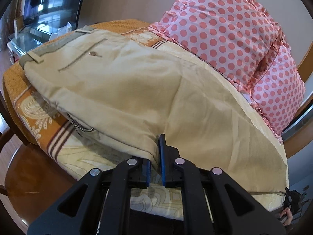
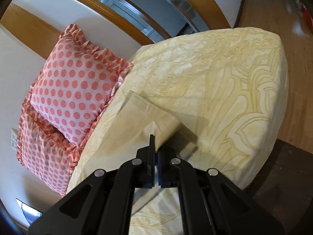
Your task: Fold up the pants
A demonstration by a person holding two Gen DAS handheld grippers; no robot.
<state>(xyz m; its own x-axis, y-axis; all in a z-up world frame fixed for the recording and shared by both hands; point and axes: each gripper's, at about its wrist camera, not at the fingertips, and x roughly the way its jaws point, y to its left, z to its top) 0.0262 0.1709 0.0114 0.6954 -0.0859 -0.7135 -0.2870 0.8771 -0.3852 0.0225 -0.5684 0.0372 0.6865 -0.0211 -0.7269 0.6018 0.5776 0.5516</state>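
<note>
Pants [image 1: 121, 90], smooth beige cotton, pinched in both hand-held grippers: left [image 1: 155, 152], right [image 2: 156, 146].

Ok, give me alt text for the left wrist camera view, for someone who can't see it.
The left gripper is shut on the edge of beige pants spread across a bed with a cream and orange patterned cover, waistband at the far end. Two pink polka-dot pillows lean against the wall to the right, touching the pants' far edge.
</note>
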